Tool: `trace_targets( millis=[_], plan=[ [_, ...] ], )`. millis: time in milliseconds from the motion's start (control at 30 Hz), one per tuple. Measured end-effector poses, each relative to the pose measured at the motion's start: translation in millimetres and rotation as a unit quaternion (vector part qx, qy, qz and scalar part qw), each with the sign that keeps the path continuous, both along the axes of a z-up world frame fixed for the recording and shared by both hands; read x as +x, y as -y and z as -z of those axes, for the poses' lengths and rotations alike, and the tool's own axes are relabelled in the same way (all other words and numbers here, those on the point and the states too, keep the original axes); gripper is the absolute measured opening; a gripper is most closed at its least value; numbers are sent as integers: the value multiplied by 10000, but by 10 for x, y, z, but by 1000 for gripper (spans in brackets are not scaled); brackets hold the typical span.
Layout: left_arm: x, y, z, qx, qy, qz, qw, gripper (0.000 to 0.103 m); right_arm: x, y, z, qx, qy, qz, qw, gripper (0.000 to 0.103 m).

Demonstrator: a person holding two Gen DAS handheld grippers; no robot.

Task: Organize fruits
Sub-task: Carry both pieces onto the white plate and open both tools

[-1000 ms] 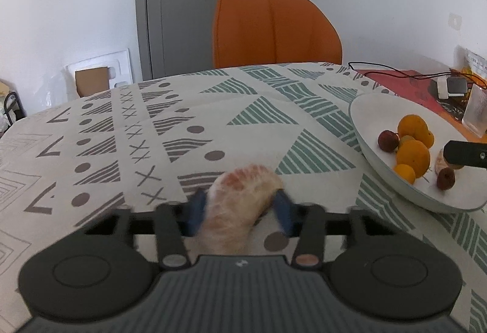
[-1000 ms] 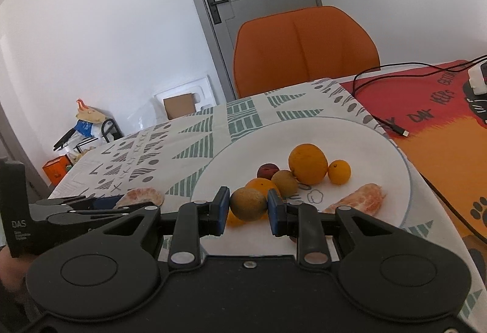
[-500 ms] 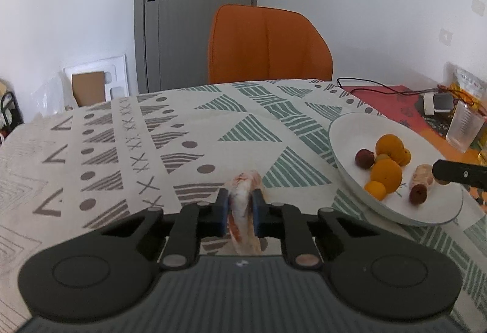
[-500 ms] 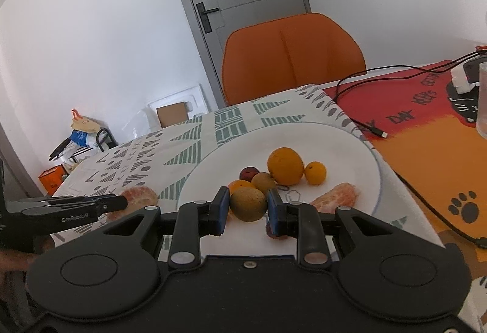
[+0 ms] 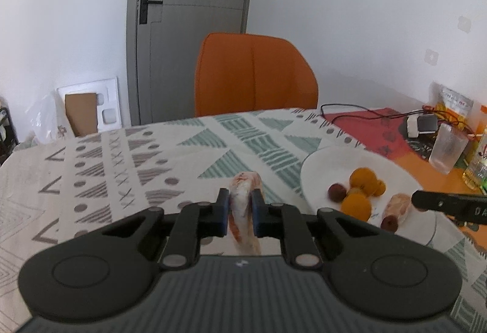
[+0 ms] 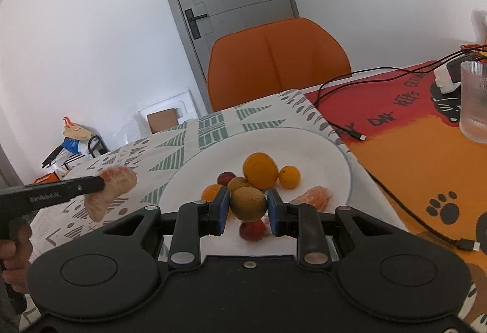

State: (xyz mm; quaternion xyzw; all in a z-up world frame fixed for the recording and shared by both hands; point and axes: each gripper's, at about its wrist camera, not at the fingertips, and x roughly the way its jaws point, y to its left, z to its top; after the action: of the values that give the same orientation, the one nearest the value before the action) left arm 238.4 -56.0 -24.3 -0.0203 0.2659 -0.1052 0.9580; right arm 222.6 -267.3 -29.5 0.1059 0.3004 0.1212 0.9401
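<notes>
My left gripper [image 5: 240, 212] is shut on a peeled pink-orange citrus segment [image 5: 243, 205] and holds it above the patterned tablecloth, left of the white plate [image 5: 322, 162]. The segment also shows in the right wrist view [image 6: 111, 191]. My right gripper [image 6: 248, 206] is shut on a round brown-green fruit [image 6: 248, 203] and holds it over the near part of the plate [image 6: 319, 150]. On the plate lie oranges [image 6: 260, 170], small dark red fruits [image 6: 252, 229] and another peeled segment [image 6: 313, 196].
An orange chair [image 5: 254, 74] stands behind the table. To the right of the plate lie a red and orange mat [image 6: 426, 132], black cables [image 6: 344, 80], a ribbed glass [image 6: 474, 101] and a small white device [image 5: 421, 124]. A grey door [image 5: 191, 4] is behind.
My left gripper closed on the citrus segment and lifted it off the tablecloth. My right gripper rose a little with the brown-green fruit still in it.
</notes>
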Motion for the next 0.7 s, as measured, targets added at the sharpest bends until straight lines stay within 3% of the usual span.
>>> trace_targets(
  millis=[633,700],
  plan=[
    [201,544,-29,-54,47,483,9988,13,299,118,-20,-28,121,99,9999,26],
    [235,593,-4,-48,3,509,9987,13,330,129,-29,46,179,102,9998,41]
  ],
)
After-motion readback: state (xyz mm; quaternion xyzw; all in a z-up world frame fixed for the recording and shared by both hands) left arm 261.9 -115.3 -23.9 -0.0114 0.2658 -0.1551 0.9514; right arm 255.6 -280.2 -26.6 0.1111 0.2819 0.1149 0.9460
